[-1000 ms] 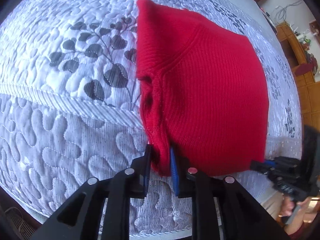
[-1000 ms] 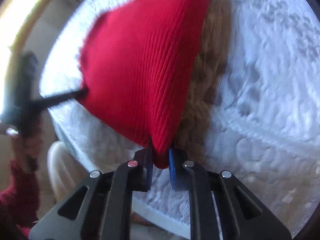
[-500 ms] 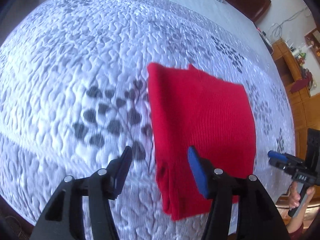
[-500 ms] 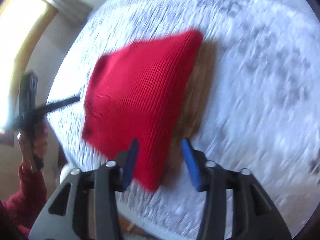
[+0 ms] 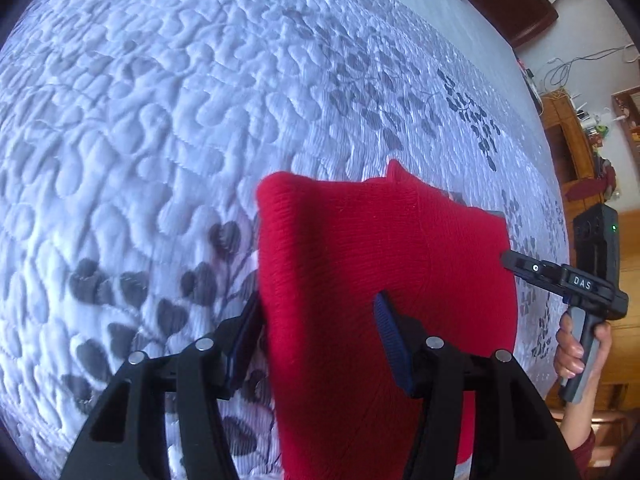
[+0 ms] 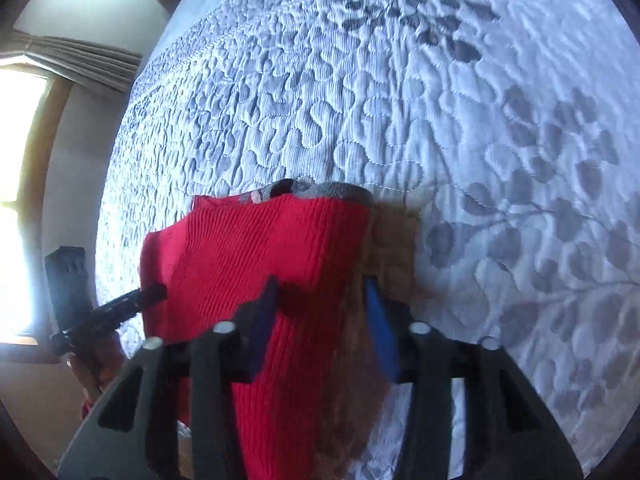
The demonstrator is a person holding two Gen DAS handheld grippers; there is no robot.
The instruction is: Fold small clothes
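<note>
Both grippers stand spread, gripping nothing. We have the left gripper [image 5: 318,340] straddling the near left edge of the knit [image 5: 384,280], its jaws apart with one blue pad outside the edge and the other over the cloth. We have the right gripper [image 6: 320,320] the same way at the knit's near right edge, jaws wide, nothing between them pinched.

Key relation: the knit lies straight ahead of both tools on the quilt [image 5: 160,120], long axis running away from us toward the far end of the bed. Each tool sits at its own near corner, so neither is clearly nearer; left owns the knit's left edge, right owns the right edge. We judge the next fold would turn on that near hem, though whether the fold goes far or sideways we cannot tell.

Largest first: the quilt is pale, puffy, stitched in wavy blobs with grey leaf prints left and right of the knit. The knit is red, fine ribbed, soft, roughly rectangular, lying mostly flat with a small peak at its far edge. In the right wrist view a grey strip [image 6: 336,190] shows along the knit's far edge; what it is we cannot tell. Smallest: blue ridged pads on black fingers.

Right of the knit, in the left wrist view, a hand [image 5: 576,348] holds the other tool's grip.
</note>
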